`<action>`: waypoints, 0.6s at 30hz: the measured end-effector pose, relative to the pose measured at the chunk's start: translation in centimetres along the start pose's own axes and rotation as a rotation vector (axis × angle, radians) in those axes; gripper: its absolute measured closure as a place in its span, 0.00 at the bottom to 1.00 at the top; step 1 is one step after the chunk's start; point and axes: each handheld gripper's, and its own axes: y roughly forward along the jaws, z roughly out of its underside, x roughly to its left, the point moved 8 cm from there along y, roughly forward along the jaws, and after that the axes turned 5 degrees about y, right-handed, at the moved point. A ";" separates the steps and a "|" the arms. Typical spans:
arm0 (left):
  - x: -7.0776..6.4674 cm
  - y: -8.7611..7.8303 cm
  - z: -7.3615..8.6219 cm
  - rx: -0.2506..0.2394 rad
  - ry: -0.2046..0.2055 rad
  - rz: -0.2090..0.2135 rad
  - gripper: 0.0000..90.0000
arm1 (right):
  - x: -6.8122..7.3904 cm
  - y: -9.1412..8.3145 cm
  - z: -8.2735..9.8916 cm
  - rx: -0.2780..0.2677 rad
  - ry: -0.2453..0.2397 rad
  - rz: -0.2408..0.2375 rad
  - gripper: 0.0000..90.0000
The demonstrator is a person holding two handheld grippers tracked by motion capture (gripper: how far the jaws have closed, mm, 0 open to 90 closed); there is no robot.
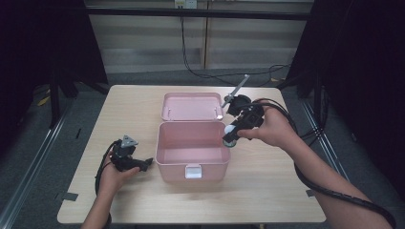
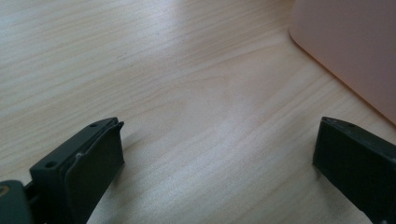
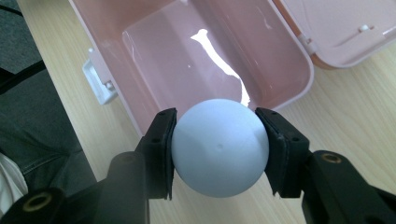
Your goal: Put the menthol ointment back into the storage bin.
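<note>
With the ball [image 3: 219, 147] pinched between both pads of my right claw [image 1: 232, 136], the step in hand looks like dropping it into the open pink box [image 1: 162, 157]. In the high view the ball hangs at the box's right rim, just above the wall, not yet inside. The right claw view has it over the near edge with the bare box floor beyond. To do this well, I'd carry the ball further in over the middle of the cavity before letting go. Released at the rim, it could clip the wall and roll off across the table [image 1: 267, 191]. Lower it close to the floor first, since a light round ball will likely bounce or roll. Open the pads slowly and evenly so neither side flicks it. Keep clear of the lid [image 1: 191, 106], which lies flat behind the box, and of the white latch [image 1: 193, 171] on the front wall.

Pose: my right hand [image 1: 274, 129] reaches in from the right, forearm angled across the table, and the claw is tilted down and left toward the box. My left claw [image 1: 125, 153] sits low at the table left of the box, its pads spread wide with nothing but bare wood between them, the box corner just off to one side. It could steady the box wall if it slides.
</note>
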 end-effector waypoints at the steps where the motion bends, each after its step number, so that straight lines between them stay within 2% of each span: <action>1: 0.0 0.0 0.0 0.000 0.000 0.000 0.01 | 0.1 0.1 -0.3 0.001 -0.003 -0.002 0.56; 13: 0.0 0.0 0.0 0.000 0.000 0.000 0.01 | 1.1 2.0 -2.3 0.010 -0.022 -0.021 0.56; 18: 0.0 0.0 0.0 0.000 0.000 0.000 0.01 | 1.1 2.9 -2.6 0.022 -0.005 -0.016 0.56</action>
